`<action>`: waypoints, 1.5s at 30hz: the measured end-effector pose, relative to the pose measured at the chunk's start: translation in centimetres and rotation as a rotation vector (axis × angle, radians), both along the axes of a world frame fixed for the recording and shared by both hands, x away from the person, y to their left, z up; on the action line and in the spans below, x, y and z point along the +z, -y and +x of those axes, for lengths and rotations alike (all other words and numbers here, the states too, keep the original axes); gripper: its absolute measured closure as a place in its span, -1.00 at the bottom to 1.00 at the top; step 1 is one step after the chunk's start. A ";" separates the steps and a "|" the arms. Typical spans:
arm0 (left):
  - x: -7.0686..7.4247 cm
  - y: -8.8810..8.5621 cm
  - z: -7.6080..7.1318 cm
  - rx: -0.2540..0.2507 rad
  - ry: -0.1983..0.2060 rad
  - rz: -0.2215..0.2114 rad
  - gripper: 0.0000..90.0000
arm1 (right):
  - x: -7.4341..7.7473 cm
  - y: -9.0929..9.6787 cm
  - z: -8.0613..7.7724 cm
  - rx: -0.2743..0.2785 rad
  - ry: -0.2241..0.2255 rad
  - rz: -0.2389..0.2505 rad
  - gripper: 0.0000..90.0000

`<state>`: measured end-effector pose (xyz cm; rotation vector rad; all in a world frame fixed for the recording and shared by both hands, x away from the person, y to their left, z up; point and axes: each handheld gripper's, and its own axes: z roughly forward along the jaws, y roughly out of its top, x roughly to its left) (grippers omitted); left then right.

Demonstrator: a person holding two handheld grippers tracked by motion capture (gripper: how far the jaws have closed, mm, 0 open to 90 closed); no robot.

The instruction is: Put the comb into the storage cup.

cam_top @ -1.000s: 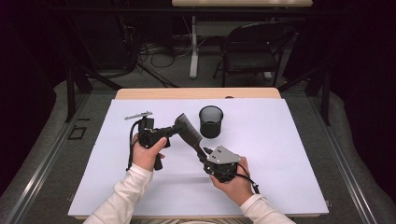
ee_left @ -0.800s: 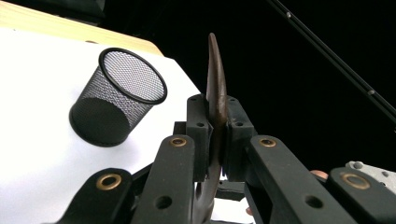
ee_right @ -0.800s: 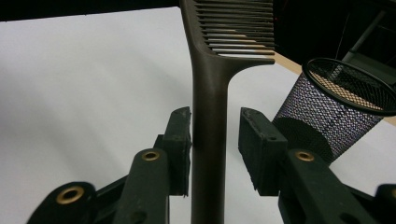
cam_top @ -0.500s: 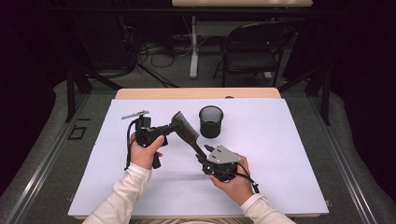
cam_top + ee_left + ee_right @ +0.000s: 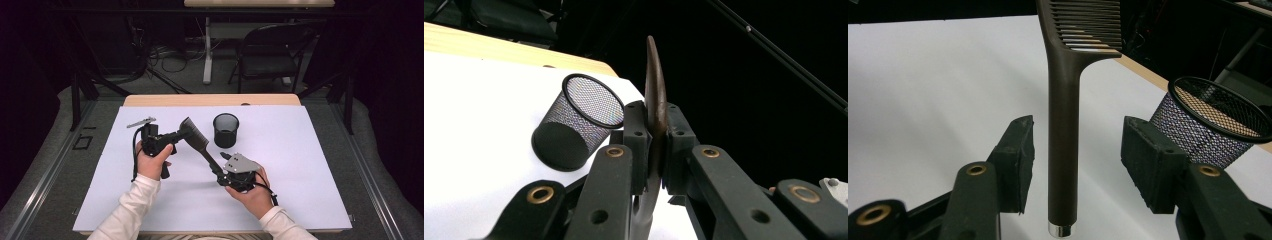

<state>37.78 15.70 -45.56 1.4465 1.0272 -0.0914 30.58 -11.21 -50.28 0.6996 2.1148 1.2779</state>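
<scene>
We note a dark brown comb (image 5: 196, 137) held in the air above the white worktop (image 5: 300, 170), slanting from its toothed head at upper left down toward lower right. The left gripper (image 5: 181, 134), gripped in the person's left hand (image 5: 152, 159), is clamped on the comb's head; in the left gripper view its two pads press flat on either side of the thin edge of the comb (image 5: 655, 105). The right gripper (image 5: 218, 169), in the right hand (image 5: 250, 192), points up along the handle. In the right gripper view its jaws stand apart, one pad on each side of the handle (image 5: 1063, 150), with clear gaps both sides. The handle ends in a small silver cap (image 5: 1062, 230).

A black mesh cup (image 5: 226, 129) stands upright on the worktop just beyond the comb, apart from it. It looks empty, though we cannot see its bottom well. Behind the worktop stands a dark folding chair (image 5: 270, 50) on grey floor.
</scene>
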 end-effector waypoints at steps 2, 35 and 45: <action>0.0 -0.1 0.0 0.004 0.002 -0.001 0.87 | 0.0 0.1 0.1 0.002 -0.005 0.009 0.05; 0.5 -1.3 0.1 0.046 0.037 -0.001 0.87 | 0.8 2.0 1.2 -0.043 -0.057 0.089 -0.49; 0.5 -1.5 0.1 0.062 0.047 0.012 0.87 | 0.6 1.7 1.3 -0.051 -0.068 0.093 -0.61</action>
